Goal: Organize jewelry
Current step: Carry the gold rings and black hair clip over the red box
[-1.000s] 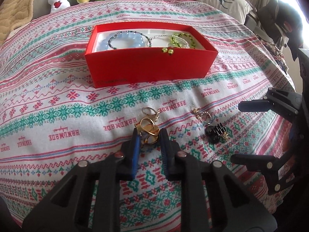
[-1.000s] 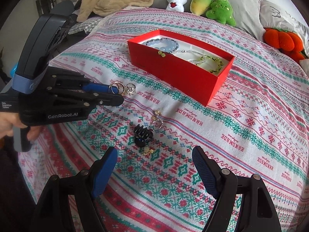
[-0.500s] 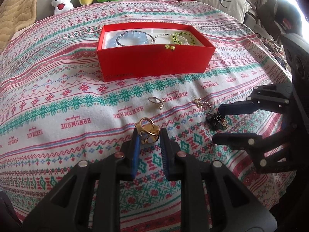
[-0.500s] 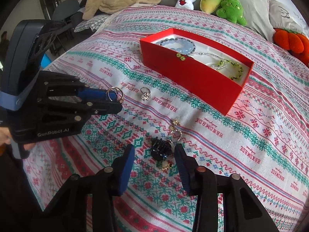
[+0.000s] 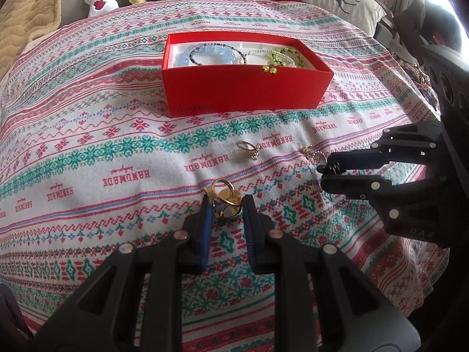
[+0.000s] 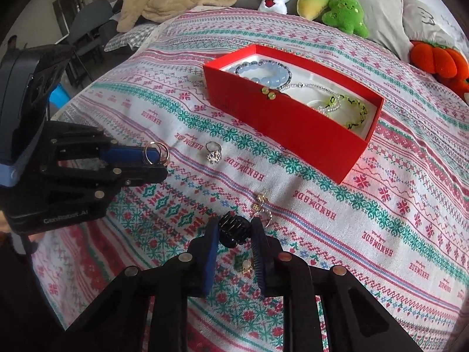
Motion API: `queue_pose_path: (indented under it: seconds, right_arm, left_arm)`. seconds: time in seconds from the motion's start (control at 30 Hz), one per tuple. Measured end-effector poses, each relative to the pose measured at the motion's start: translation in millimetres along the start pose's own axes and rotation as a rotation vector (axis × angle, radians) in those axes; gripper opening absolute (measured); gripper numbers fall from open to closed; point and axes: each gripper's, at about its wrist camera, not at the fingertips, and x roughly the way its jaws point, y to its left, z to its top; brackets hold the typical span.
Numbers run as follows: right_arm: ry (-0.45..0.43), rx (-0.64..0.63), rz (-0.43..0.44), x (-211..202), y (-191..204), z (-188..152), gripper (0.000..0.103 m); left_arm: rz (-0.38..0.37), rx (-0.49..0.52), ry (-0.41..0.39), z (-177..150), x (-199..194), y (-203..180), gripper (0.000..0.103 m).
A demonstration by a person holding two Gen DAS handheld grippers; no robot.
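Observation:
My left gripper [image 5: 225, 202] is shut on a gold ring [image 5: 224, 205] and holds it just above the patterned bedspread; the right wrist view shows the same gripper [image 6: 158, 161] at the left. My right gripper [image 6: 234, 228] is closing, and its blue pads press on a black hair claw clip [image 6: 233, 233]. In the left wrist view this gripper [image 5: 325, 174] reaches in from the right. The open red box [image 5: 246, 94] behind holds a blue bead bracelet [image 5: 211, 55] and green bead bracelets [image 5: 281, 57].
A silver ring with a stone [image 6: 213, 152] and gold earrings [image 6: 261, 202] lie loose on the bedspread between the grippers and the box. A small gold piece [image 6: 246, 265] lies under my right fingers. Plush toys [image 6: 331, 0], pillows and a beige blanket line the far edge.
My right gripper moved in over the black clip and its jaws closed from wide apart onto it. The left gripper kept its hold on the gold ring and hardly shifted.

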Motion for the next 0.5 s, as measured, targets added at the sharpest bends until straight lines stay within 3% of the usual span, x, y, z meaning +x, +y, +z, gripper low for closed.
queue_pose_path:
  seconds: [0.5]
  right_arm:
    - [-0.055,0.009,-0.007,-19.0,-0.2,9.8,0.022]
  left_arm:
    - [-0.003,-0.022,-0.028,8.5,-12.5,-1.1,0.022]
